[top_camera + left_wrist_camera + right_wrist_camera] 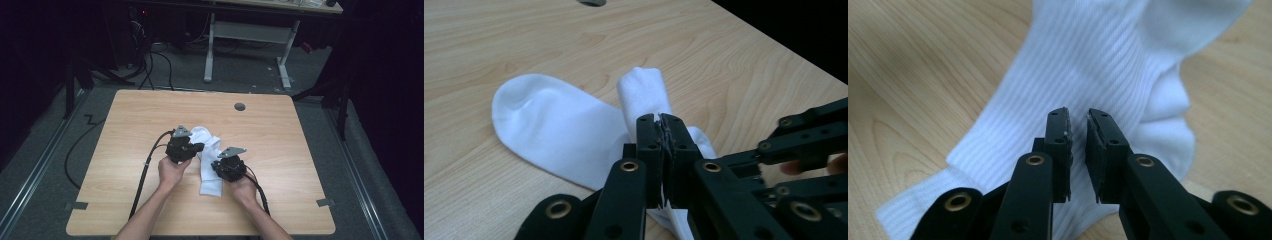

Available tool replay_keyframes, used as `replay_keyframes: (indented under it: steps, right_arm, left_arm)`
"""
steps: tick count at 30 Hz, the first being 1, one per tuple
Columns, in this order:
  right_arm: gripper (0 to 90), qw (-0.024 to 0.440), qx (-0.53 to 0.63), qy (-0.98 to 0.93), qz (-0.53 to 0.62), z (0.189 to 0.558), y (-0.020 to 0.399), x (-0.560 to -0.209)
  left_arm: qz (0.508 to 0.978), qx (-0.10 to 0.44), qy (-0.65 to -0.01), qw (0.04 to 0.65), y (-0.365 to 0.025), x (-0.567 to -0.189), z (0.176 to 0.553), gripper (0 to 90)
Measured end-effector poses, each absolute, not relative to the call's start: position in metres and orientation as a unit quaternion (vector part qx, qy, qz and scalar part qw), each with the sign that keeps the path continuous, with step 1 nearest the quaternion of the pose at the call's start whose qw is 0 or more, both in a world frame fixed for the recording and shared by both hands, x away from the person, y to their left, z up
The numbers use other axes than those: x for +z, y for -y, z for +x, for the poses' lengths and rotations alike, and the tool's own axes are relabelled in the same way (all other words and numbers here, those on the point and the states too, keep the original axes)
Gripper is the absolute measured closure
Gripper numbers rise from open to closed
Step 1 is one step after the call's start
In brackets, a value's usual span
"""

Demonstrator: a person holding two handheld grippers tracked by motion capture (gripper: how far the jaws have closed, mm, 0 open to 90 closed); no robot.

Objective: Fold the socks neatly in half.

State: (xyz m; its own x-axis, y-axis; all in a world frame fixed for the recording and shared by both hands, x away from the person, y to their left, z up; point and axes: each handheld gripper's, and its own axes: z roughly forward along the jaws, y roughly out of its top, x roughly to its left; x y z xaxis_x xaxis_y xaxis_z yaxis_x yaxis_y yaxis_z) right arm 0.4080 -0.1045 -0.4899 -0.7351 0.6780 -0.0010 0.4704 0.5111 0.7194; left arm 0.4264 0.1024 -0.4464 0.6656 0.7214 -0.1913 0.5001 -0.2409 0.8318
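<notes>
A table [125,165] carries a sock [209,155] near its centre, a little toward the person. The sock runs from the 12 o'clock end, farther from the person, to the 6 o'clock end, nearer them. The left gripper [196,148] sits at the sock's 9 o'clock side, by its far half. The right gripper [220,169] sits at the sock's 3 o'clock side, by its near half. A round hole [240,106] lies in the table at 1 o'clock from the sock, well apart, near the far edge. Beyond the far edge, at 12 o'clock, a desk [250,30] stands on the floor.
</notes>
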Motion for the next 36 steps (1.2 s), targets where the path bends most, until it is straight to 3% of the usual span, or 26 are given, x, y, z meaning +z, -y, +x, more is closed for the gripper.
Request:
replay_keyframes:
  steps: [12,26,28,33,36]
  right_arm:
    - [78.7,0.132,0.382,-0.842,0.358,0.406,0.112,-0.495]
    - [72.2,0.193,0.426,-0.813,0.347,0.392,0.123,-0.469]
    - [72.2,0.190,0.415,-0.818,0.350,0.394,0.119,-0.474]
    - [72.3,0.183,0.395,-0.828,0.352,0.398,0.114,-0.485]
    - [72.5,0.183,0.384,-0.834,0.351,0.399,0.111,-0.490]
  left_arm:
    - [0.823,0.099,-0.334,0.449,-0.085,-0.457,0.406,87.3]
    - [0.862,0.084,-0.310,0.393,-0.067,-0.483,0.403,86.2]
    - [0.863,0.084,-0.307,0.393,-0.067,-0.483,0.402,83.6]
    - [0.851,0.092,-0.314,0.410,-0.075,-0.474,0.397,64.3]
    - [0.833,0.104,-0.331,0.430,-0.087,-0.466,0.395,57.3]
